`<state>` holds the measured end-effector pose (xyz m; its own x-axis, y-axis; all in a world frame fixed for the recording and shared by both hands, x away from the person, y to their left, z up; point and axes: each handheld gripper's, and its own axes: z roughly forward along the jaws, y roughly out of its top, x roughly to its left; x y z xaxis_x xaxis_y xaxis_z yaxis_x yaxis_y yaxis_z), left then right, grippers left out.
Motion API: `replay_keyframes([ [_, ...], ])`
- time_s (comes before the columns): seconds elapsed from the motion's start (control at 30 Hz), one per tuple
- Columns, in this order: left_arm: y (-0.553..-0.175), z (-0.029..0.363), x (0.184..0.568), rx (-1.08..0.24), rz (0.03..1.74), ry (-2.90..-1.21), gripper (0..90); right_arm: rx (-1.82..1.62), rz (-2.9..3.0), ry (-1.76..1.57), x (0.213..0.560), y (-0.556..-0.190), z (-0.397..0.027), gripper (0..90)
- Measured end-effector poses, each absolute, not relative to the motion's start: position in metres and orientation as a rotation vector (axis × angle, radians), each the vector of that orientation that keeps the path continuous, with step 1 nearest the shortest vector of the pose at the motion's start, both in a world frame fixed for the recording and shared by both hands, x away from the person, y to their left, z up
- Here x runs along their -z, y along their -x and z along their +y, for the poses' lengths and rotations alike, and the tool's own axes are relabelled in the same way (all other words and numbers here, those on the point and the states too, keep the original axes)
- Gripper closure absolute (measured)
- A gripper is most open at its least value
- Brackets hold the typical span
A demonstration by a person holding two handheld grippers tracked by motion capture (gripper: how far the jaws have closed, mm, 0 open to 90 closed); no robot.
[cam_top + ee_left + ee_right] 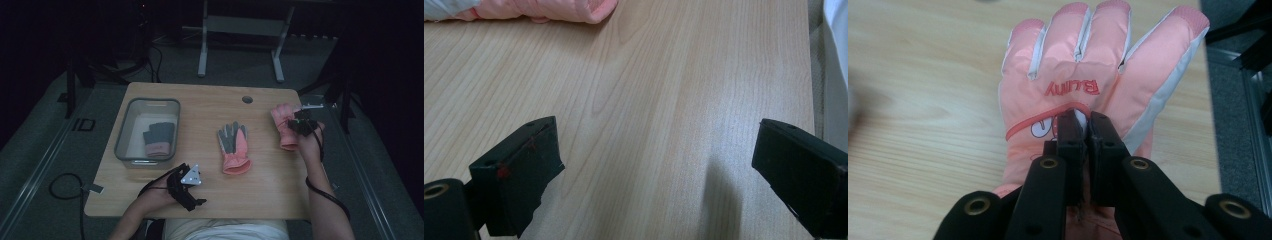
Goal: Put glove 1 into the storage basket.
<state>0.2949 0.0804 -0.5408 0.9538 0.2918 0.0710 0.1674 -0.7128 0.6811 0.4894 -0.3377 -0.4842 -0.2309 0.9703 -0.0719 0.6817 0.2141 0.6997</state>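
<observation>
The pink glove [1083, 95] lay at the bench's [200, 100] three o'clock edge, its back fabric pinched in the right claw [302, 125], whose jaws were clamped on it. A second pink glove [234, 147] lay at centre; a grey bin [125, 131] at nine o'clock held a dark glove [159, 139]. The left claw [192, 192] rested at seven o'clock, jaws wide and empty
</observation>
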Motion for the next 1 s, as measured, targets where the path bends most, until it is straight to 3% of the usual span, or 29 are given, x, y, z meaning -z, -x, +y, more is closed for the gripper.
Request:
replay_keyframes([
  [0.17,-0.294,0.079,0.541,-0.223,0.315,-2.386,5.0,-0.819,1.903,-1.528,0.450,-0.461,-0.326,85.7],
  [0.5,-0.294,0.079,0.541,-0.218,0.313,-2.383,5.5,-0.901,1.835,-1.529,0.425,-0.405,-0.300,85.6],
  [1.0,-0.293,0.079,0.541,-0.234,0.319,-2.383,5.2,-0.891,1.820,-1.595,0.452,-0.380,-0.283,85.4],
])
